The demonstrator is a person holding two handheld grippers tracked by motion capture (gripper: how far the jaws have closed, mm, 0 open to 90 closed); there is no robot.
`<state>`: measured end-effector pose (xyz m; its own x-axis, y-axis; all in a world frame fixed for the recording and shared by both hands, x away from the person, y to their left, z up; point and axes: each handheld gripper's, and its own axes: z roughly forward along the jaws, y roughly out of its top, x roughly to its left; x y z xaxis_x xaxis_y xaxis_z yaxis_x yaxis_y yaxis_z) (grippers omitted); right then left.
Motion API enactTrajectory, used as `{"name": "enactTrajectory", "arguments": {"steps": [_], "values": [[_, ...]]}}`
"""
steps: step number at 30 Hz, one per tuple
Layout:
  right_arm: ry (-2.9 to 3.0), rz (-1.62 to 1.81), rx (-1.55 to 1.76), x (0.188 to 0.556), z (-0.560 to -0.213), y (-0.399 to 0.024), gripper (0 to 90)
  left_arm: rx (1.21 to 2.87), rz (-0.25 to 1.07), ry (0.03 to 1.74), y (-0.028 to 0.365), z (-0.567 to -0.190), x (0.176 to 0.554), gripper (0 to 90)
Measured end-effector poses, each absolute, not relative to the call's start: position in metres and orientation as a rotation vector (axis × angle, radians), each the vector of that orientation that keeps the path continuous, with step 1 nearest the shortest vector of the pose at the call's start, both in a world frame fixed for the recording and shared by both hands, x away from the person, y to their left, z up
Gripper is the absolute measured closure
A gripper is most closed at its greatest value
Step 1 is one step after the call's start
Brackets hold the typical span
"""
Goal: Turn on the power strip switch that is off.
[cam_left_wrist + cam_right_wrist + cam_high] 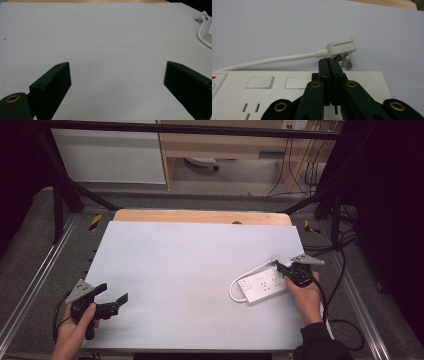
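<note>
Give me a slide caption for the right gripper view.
Shut right hand-held gripper poised over white power strip, its plug lying just beyond.

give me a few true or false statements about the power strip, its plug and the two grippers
1. The left gripper has its jaws wide apart with nothing between them. True.
2. The right gripper is open. False: its jaws are shut, above the power strip.
3. The plug is pushed into a socket of the strip. False: it lies on the table beside it.
4. The strip is white. True.
5. The strip lies at the table's left side. False: right side.
</note>
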<state>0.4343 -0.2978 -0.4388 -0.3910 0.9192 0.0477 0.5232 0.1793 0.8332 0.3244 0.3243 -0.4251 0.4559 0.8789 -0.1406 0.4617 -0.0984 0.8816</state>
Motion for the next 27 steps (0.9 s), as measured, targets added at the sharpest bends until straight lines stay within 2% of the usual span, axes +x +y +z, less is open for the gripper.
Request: {"name": "enactTrajectory", "arguments": {"steps": [16,27], "values": [[1.965,1.152,1.347,0.431,-0.433,-0.297,82.6,1.730,0.536,1.157,0.324,-0.425,0.324,7.5],[1.969,1.171,1.322,0.427,-0.426,-0.288,70.9,1.728,0.538,1.157,0.324,-0.425,0.324,7.5]]}}
